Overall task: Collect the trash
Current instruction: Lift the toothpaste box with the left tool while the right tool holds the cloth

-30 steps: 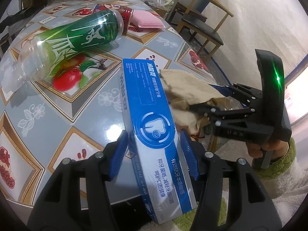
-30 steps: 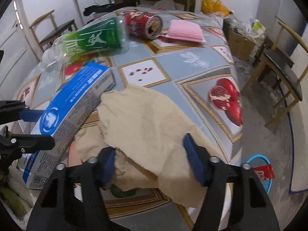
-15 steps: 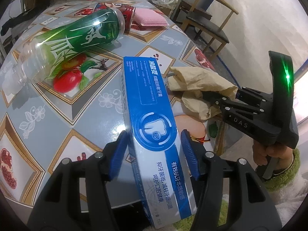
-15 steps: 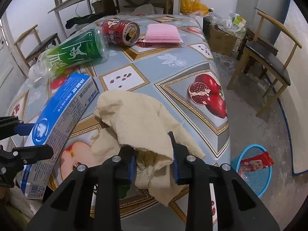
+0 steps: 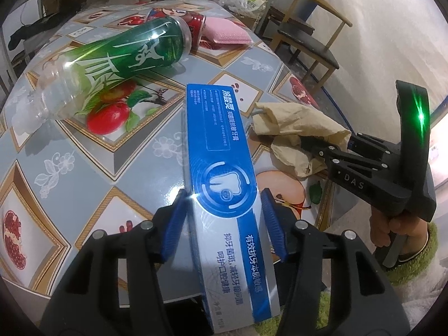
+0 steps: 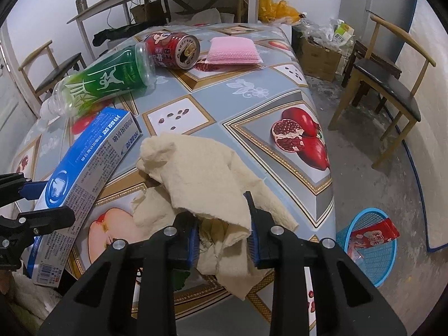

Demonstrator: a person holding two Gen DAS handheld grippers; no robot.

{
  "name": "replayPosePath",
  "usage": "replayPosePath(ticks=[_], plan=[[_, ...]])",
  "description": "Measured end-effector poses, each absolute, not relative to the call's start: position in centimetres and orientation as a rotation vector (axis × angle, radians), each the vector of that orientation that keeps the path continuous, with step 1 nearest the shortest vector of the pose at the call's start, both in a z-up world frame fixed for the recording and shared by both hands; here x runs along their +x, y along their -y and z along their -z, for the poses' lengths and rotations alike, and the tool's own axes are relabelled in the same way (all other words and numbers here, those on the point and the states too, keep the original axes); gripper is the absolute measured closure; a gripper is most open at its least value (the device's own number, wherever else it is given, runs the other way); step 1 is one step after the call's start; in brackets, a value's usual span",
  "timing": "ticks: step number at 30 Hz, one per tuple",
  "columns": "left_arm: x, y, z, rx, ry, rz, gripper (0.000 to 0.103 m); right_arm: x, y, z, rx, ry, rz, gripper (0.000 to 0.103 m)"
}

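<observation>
The left gripper (image 5: pixel 224 218) clamps the box (image 5: pixel 221 173), apparently tight; the right gripper (image 6: pixel 224 238), jaws just closing, pinches the tissue (image 6: pixel 207 179) above the table (image 6: pixel 252 106).

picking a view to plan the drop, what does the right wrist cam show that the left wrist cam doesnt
Only the right wrist view shows the blue basket on the floor with a red packet in it, and the shelf rack behind the table.

Only the left wrist view shows the hand holding the right gripper, seen from the side.

Both show the toothpaste box between the left gripper's fingers, the crumpled paper, green bottle, red can, pink sponge and wooden chair.
</observation>
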State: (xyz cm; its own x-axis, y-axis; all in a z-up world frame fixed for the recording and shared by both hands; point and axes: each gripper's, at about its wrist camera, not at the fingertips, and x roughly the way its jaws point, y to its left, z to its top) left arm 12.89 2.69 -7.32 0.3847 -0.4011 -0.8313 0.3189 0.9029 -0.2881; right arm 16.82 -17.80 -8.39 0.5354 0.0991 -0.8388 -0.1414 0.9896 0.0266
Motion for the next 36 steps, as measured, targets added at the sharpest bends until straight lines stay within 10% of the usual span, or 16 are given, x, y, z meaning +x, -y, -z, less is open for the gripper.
replayPosePath(ticks=[36], plan=[[12.0, -3.4, 4.7, -0.105, -0.94, 0.414, 0.057, 16.4, 19.4, 6.8, 0.058, -0.955, -0.119, 0.091]])
